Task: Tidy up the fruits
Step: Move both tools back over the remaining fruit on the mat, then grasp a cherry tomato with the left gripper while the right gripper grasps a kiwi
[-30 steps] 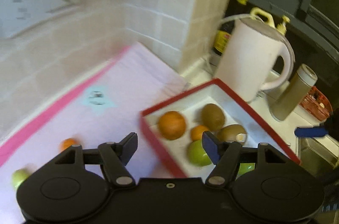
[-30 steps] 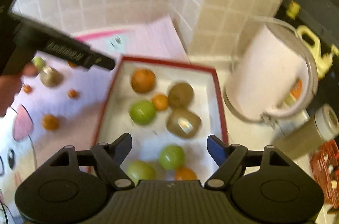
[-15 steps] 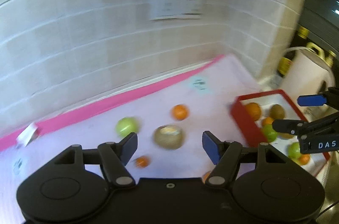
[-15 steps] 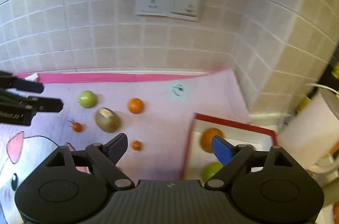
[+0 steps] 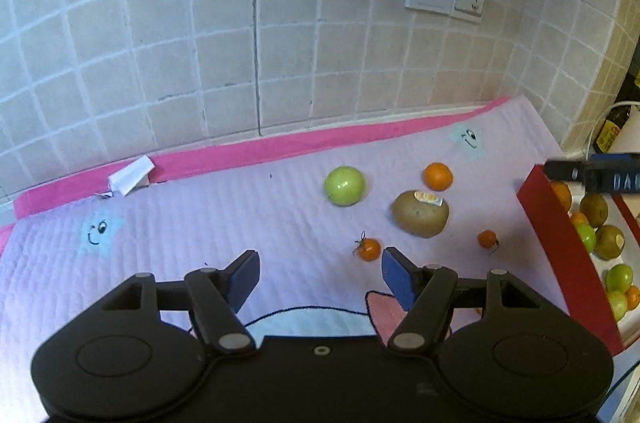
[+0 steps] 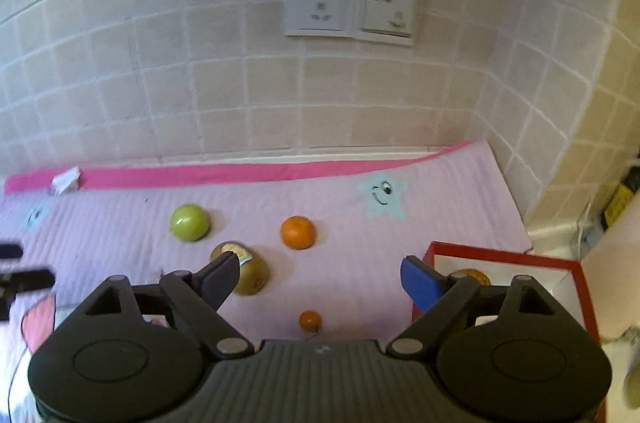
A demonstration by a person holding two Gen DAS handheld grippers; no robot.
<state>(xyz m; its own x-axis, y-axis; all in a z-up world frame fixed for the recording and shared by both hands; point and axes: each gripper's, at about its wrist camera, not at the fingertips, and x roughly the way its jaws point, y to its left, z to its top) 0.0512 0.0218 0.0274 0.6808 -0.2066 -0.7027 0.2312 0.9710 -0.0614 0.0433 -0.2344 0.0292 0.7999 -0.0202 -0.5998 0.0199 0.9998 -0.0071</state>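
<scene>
Left gripper point(image 5: 318, 273) spread, empty; right gripper point(image 6: 320, 279) spread, empty; kiwi point(image 5: 420, 213) sticker unreadable

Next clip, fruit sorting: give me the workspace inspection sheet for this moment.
Surface: quilted lilac mat with pink border, star prints.
Job's things: on the mat, a green apple, a kiwi with sticker, an orange, two small stemmed orange fruits; red-rimmed box on the right holds kiwis, green and orange fruits.
Clutter: folded white paper on the border.
Grippers: left gripper open, empty; right gripper open, empty, over the mat.
Cables: white cable at far right.
Surroundings: tiled wall, double socket plate.
</scene>
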